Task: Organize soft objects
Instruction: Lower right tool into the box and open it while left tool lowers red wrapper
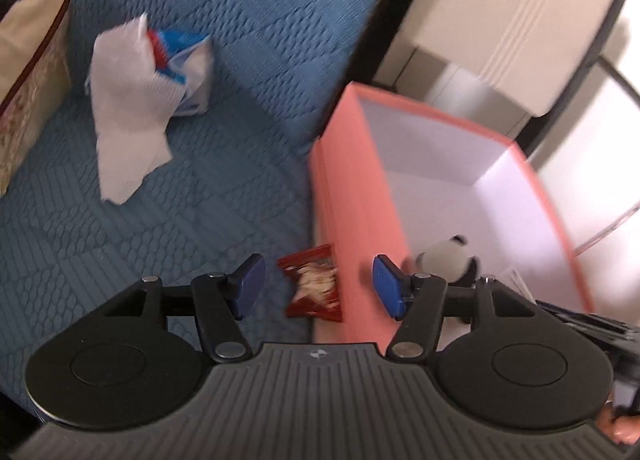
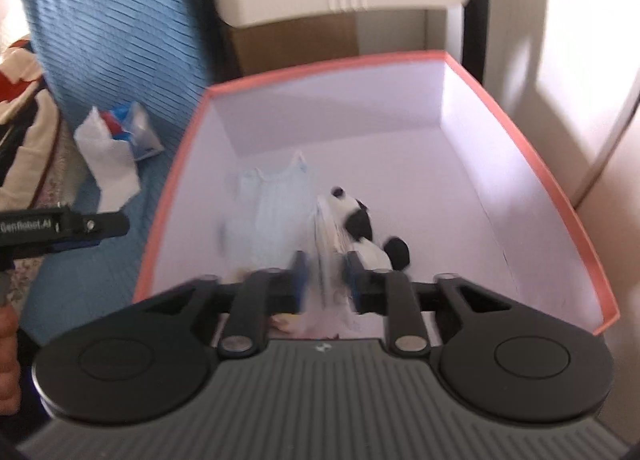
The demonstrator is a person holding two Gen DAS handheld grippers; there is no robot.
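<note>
A pink box (image 2: 520,155) with a white inside stands on the blue bedspread; it also shows in the left wrist view (image 1: 352,195). Inside lie a panda plush (image 2: 360,223) and a pale blue soft pack (image 2: 276,211). The panda also shows in the left wrist view (image 1: 444,256). My right gripper (image 2: 324,280) is over the box, its jaws narrowly apart around a white crinkly packet (image 2: 328,244). My left gripper (image 1: 320,286) is open and empty, straddling the box's left wall. A red snack packet (image 1: 316,288) lies between its fingers, below. A tissue pack with loose white tissue (image 1: 132,99) lies on the bed.
A blue quilted cushion (image 1: 248,11) rises behind the tissue pack. A beige floral fabric item (image 1: 28,59) sits at the left edge. A beige cabinet or appliance (image 1: 512,11) stands beyond the box. The left gripper shows in the right wrist view (image 2: 68,227).
</note>
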